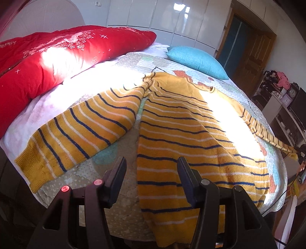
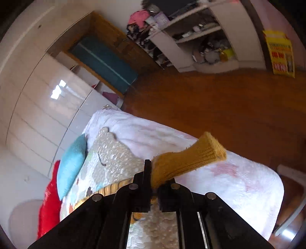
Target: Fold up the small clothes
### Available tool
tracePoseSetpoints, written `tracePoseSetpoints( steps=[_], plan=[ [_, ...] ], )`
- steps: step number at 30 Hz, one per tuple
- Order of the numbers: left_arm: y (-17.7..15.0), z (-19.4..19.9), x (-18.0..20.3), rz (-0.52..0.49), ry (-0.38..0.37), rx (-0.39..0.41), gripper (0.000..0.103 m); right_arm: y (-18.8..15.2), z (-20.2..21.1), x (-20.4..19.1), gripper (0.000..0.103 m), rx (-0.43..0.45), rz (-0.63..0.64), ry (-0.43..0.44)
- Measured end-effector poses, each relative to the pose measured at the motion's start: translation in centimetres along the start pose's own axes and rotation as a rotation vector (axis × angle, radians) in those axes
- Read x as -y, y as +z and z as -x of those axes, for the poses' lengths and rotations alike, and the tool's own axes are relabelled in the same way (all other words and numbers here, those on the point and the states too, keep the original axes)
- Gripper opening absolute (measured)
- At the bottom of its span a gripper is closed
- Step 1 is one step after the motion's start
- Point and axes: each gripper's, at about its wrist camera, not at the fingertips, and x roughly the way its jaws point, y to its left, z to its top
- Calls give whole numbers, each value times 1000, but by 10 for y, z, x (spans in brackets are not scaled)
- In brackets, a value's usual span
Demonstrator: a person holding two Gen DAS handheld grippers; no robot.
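A yellow sweater (image 1: 183,134) with navy and white stripes lies face down on the bed, hem toward me. Its left sleeve (image 1: 76,130) is spread out flat to the left. My left gripper (image 1: 151,168) hovers open over the hem's left edge, pressing on nothing. The right sleeve (image 1: 267,134) is pulled out taut past the bed's right side. In the right wrist view my right gripper (image 2: 153,172) is shut on that sleeve's ribbed yellow cuff (image 2: 191,159), which sticks out beyond the fingers. The right gripper (image 1: 301,153) also shows at the far right edge of the left wrist view.
The bed has a patterned quilt (image 1: 122,191) over a white blanket (image 2: 239,172). A red pillow (image 1: 47,63) and a blue pillow (image 1: 197,61) lie at the headboard end. White wardrobes (image 1: 172,17), a wooden door (image 1: 248,49), cluttered shelves (image 2: 200,44) and a wooden floor (image 2: 210,107) surround it.
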Motion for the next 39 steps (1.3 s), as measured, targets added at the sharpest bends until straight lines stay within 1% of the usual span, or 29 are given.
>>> tracePoseSetpoints(
  steps=[2, 4, 6, 9, 11, 14, 16, 19, 21, 22, 24, 25, 26, 30, 32, 35, 37, 39],
  plan=[
    [1, 4, -8, 22, -1, 14, 54, -7, -7, -52, 6, -30, 133, 32],
    [1, 7, -14, 31, -1, 25, 55, -30, -19, -109, 6, -73, 258, 79],
    [0, 11, -19, 32, -1, 34, 55, -62, -38, -168, 6, -132, 361, 141],
    [-2, 18, -28, 29, 11, 58, 56, -123, -72, -251, 6, -244, 475, 240],
    [-4, 23, -37, 33, 21, 74, 58, -174, -94, -297, 6, -327, 545, 302],
    [-7, 27, -53, 55, 36, 81, 58, -251, -118, -354, 6, -437, 660, 362],
    [-9, 28, -66, 86, 36, 77, 58, -296, -129, -380, 6, -480, 744, 378],
    [-12, 29, -86, 138, 33, 73, 58, -353, -140, -405, 6, -525, 836, 378],
    [-14, 30, -97, 167, 33, 75, 59, -383, -151, -416, 7, -562, 909, 373],
    [-16, 31, -101, 177, 37, 76, 59, -398, -154, -421, 9, -573, 958, 354],
    [-18, 31, -107, 189, 44, 76, 60, -422, -161, -427, 11, -551, 1054, 296],
    [-19, 31, -110, 195, 46, 77, 60, -430, -161, -428, 15, -543, 1094, 282],
    [-20, 32, -113, 201, 49, 79, 60, -438, -161, -431, 23, -538, 1127, 278],
    [-22, 35, -124, 233, 61, 84, 60, -462, -147, -436, 39, -546, 1234, 319],
    [-23, 37, -130, 252, 73, 89, 60, -474, -138, -435, 53, -560, 1290, 348],
    [-23, 41, -140, 282, 96, 105, 64, -483, -120, -430, 54, -604, 1334, 399],
    [-23, 45, -150, 311, 116, 117, 65, -484, -107, -426, 54, -663, 1309, 445],
    [-24, 49, -161, 345, 142, 126, 65, -487, -85, -424, 54, -670, 1305, 502]
  ],
)
